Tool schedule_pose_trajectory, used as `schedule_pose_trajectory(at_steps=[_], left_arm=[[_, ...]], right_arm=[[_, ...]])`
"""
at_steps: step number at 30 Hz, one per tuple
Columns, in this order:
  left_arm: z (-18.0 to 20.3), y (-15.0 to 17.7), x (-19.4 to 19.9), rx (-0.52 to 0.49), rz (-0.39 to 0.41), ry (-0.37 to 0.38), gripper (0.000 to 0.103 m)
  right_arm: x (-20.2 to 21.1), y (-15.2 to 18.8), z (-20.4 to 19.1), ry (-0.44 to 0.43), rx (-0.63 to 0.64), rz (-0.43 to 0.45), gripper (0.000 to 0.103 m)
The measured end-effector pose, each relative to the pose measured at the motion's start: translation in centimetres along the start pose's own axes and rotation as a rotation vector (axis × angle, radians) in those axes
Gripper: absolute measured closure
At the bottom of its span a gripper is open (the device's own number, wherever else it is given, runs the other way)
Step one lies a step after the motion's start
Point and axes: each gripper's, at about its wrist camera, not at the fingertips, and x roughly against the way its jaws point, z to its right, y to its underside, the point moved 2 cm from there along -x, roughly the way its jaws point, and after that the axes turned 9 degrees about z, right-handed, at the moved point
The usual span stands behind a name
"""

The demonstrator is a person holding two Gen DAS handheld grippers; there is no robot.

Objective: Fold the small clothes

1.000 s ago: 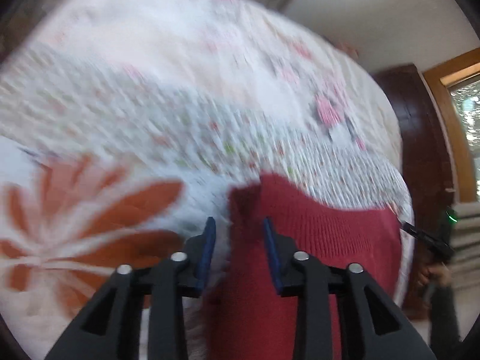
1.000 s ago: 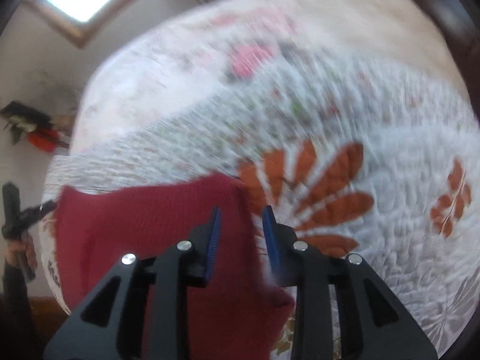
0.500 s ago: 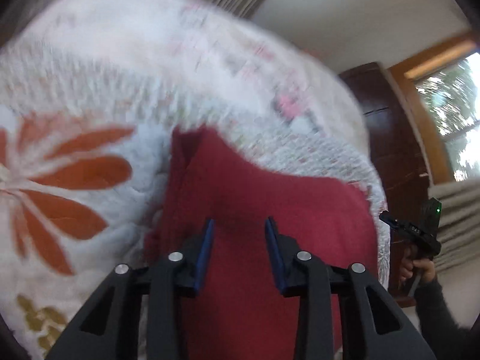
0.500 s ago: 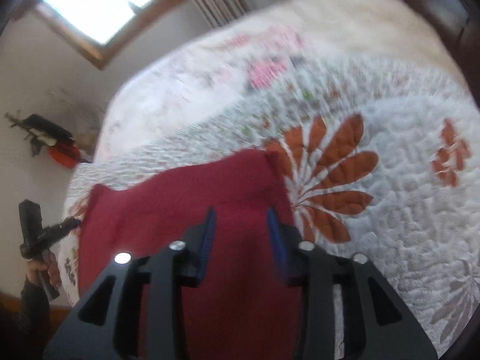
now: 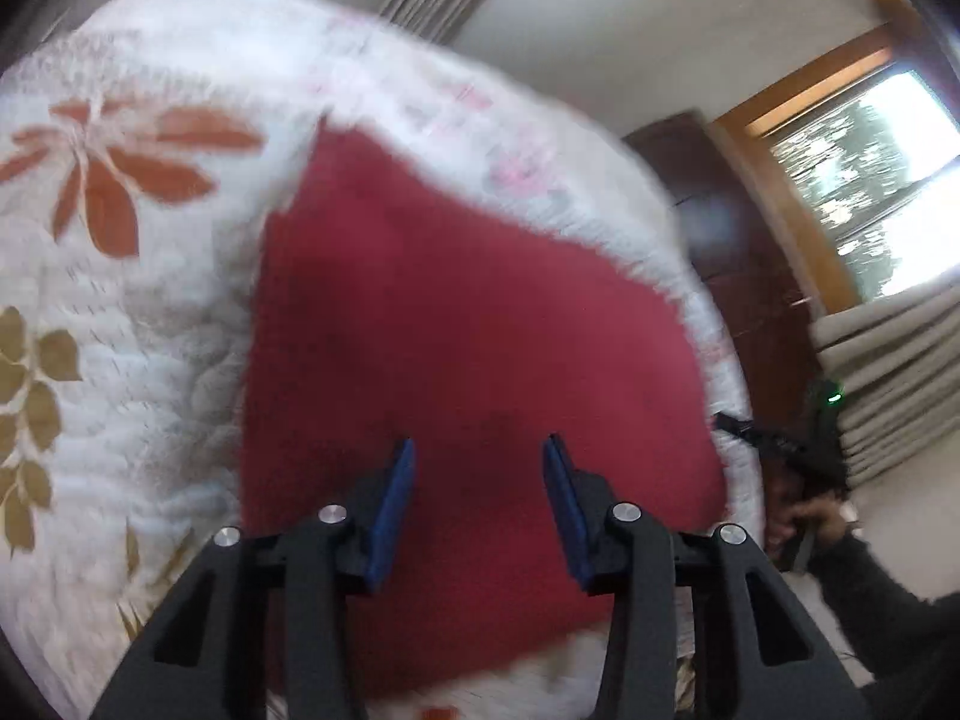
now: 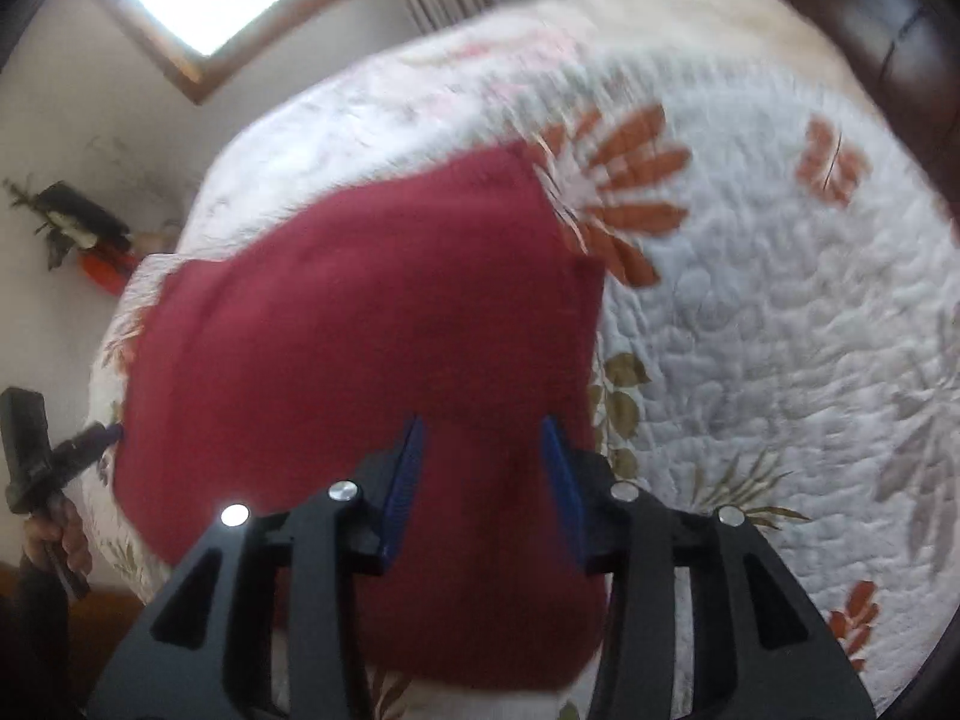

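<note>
My left gripper (image 5: 477,504) and right gripper (image 6: 483,489) both hang spread wide with nothing between the blue pads, over the red sweater (image 5: 480,348) lying flat on the quilted bed (image 5: 120,330). It looks like soft, light knit that will sag and drag on the quilt, so I judge the near corners or hem edge the best places to pinch. Its long axis seems to run away from me toward the far edge, though blur hides neckline and sleeves
</note>
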Motion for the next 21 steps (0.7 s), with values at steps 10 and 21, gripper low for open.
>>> schedule_pose_trajectory(at_steps=[10,21], left_arm=[[-2.8,5.9,-0.4,0.086,-0.085,-0.051,0.052],[-1.0,4.9,7.5,0.234,-0.057,-0.054,0.004]], right_arm=[[-1.3,7.5,3.1,0.009,-0.098,-0.138,0.048],[7.6,6.8,-6.1,-0.012,0.133,-0.111,0.026]])
